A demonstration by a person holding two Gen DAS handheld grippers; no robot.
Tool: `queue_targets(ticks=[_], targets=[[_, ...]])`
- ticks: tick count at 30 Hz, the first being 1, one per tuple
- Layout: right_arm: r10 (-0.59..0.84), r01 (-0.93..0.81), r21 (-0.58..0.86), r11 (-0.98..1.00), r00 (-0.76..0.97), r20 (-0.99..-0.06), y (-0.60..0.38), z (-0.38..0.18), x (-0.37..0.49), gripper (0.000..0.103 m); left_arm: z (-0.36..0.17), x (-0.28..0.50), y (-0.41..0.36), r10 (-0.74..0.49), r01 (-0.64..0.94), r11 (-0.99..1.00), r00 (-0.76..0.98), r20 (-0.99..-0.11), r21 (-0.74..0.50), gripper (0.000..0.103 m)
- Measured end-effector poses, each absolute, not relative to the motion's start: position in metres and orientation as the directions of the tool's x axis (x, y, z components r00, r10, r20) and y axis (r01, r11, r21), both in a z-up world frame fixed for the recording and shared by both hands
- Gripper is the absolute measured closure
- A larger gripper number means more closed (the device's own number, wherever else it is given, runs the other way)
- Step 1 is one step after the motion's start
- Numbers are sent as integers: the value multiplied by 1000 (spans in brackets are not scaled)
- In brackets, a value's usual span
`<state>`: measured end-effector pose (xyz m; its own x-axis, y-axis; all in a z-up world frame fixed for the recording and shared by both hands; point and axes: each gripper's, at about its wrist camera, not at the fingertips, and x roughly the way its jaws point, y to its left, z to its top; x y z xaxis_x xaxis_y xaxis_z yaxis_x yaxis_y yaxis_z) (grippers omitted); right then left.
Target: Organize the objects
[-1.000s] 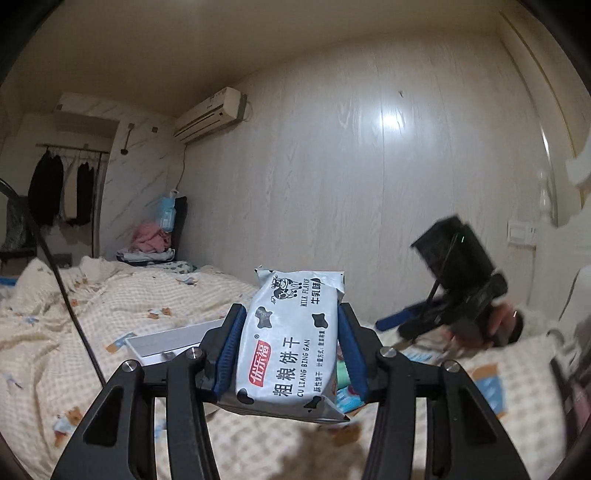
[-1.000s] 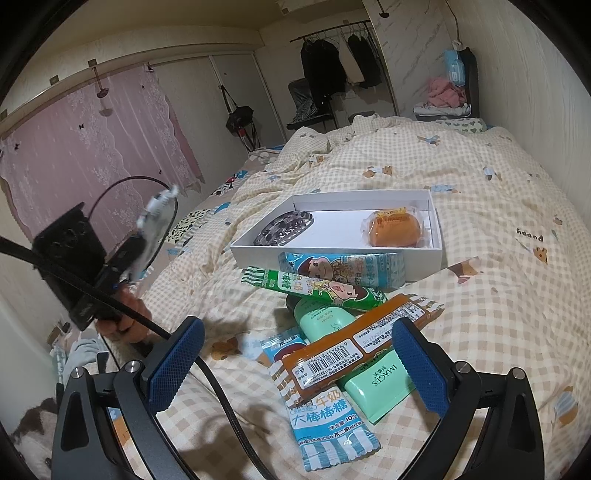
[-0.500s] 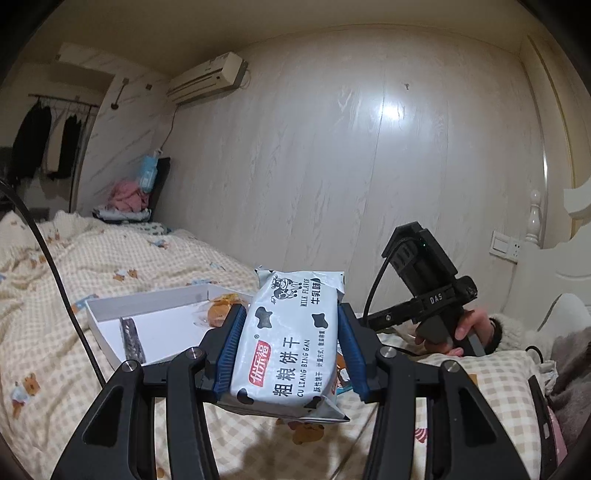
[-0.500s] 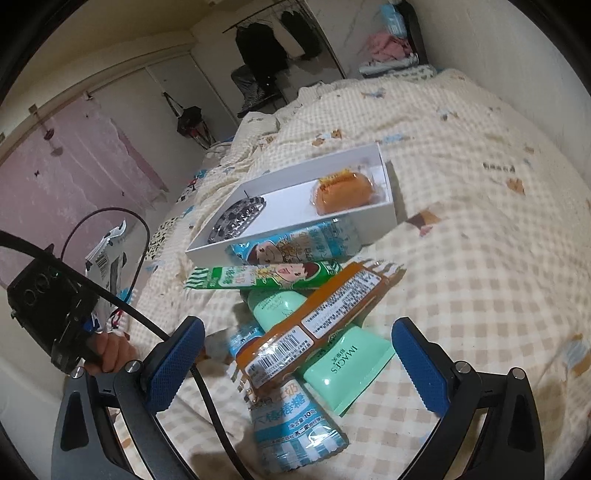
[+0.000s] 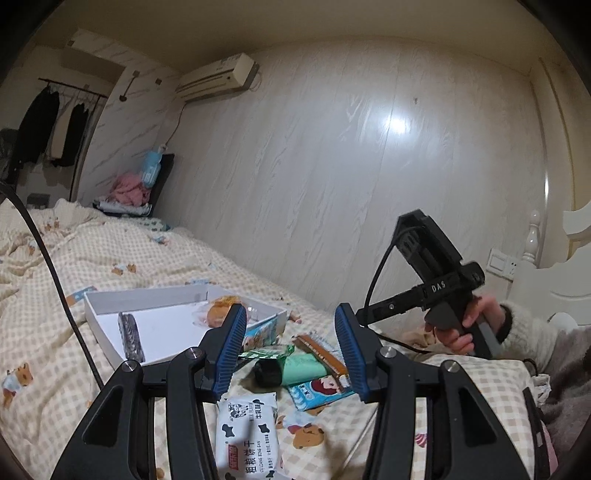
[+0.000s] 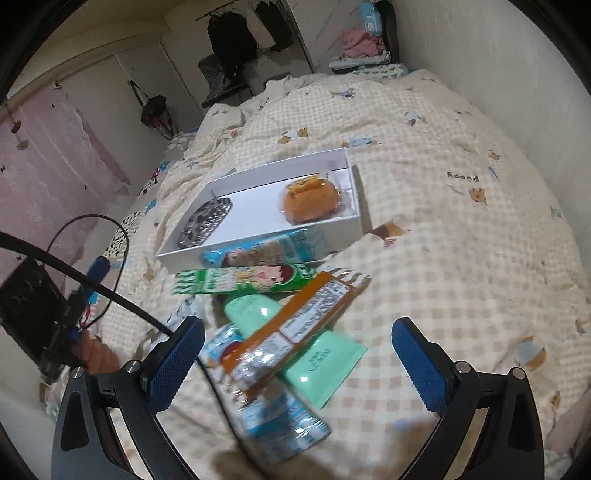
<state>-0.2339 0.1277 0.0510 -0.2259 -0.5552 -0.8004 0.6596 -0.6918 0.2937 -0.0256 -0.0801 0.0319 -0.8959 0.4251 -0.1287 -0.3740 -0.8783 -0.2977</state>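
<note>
My left gripper is open and empty. The white cow-print biscuit packet lies on the checked quilt just below its fingers. My right gripper is open above a pile of snacks: an orange-brown bar, a mint tube, a green packet and a blue packet. The white box holds a wrapped orange bun and a dark studded item. The box also shows in the left wrist view.
The checked quilt covers the bed. A black cable crosses the left wrist view. The wall runs along the bed's far side. Clothes hang on a rack beyond the bed.
My left gripper opened and let go of the biscuit packet, which now lies on the quilt. My right gripper moved down closer to the snack pile.
</note>
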Motion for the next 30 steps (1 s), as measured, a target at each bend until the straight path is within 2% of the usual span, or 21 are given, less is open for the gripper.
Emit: queue_targets(ticks=[3, 7, 9, 11, 13, 14, 20, 30], targets=[[-512, 659, 274, -700, -196, -836, 119, 50, -228, 1, 30, -28, -77, 376, -330, -912, -910, -175, -246, 49], [-455, 675, 227, -702, -180, -872, 107, 40, -220, 1, 17, -49, -74, 337, -275, -937, -874, -349, -216, 48], [-444, 675, 235, -699, -153, -883, 104, 38, -218, 1, 8, -61, -74, 342, -265, -937, -831, -438, -229, 44], [-435, 677, 230, -699, -147, -888, 104, 39, -214, 1, -4, -73, -73, 335, -245, -940, -785, -522, -236, 31], [-437, 685, 226, -693, -149, -887, 103, 42, -211, 1, -20, -90, -69, 289, -197, -957, -730, -619, -215, 29], [-438, 689, 222, -690, -153, -886, 103, 44, -209, 1, -26, -93, -66, 279, -189, -960, -719, -637, -207, 27], [-440, 698, 223, -680, -145, -886, 101, 45, -205, 1, -35, -88, -59, 289, -206, -957, -714, -638, -204, 22], [-440, 684, 257, -683, -104, -892, 99, 41, -205, 1, -31, -84, -43, 280, -248, -958, -706, -651, -143, 24]])
